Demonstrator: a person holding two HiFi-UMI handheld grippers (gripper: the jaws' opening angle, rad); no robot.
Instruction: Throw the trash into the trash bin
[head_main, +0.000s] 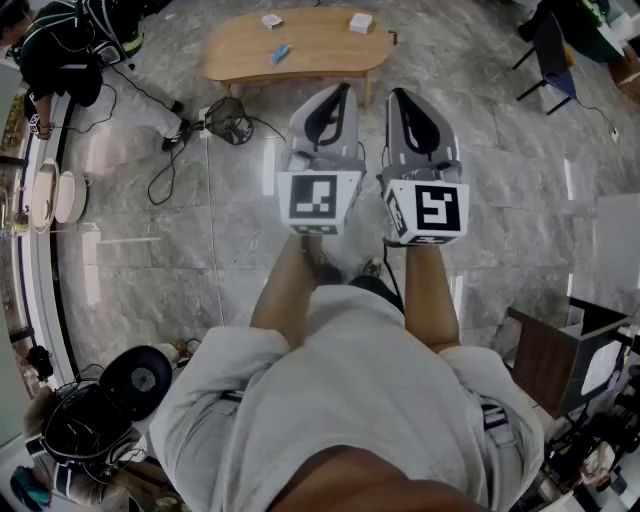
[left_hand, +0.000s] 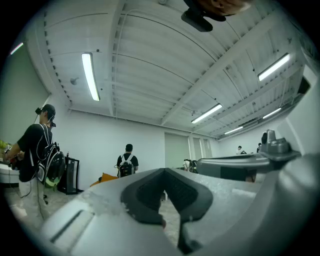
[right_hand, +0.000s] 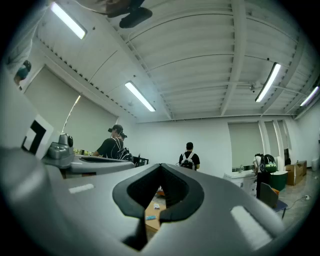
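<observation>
Left gripper (head_main: 340, 96) and right gripper (head_main: 399, 99): both closed, empty, aimed 12 o'clock at oval wooden table (head_main: 235, 55). Blue trash strip (head_main: 280, 53) lies flat there, long axis 1–7 o'clock. White boxy scrap (head_main: 360, 22) at its 2 o'clock.

The desk (head_main: 300, 45) is showing pale tan wood; the floor (head_main: 200, 250) is running grey with faint marble veining; the left tongs (head_main: 343, 92) and right tongs (head_main: 398, 95) are wearing light grey shells with black pads; their cubes (head_main: 318, 200) are carrying black square markers on white; a scrap (head_main: 280, 53) is showing blue, packets (head_main: 361, 22) white; the shirt (head_main: 380, 380) is looking pale grey.
</observation>
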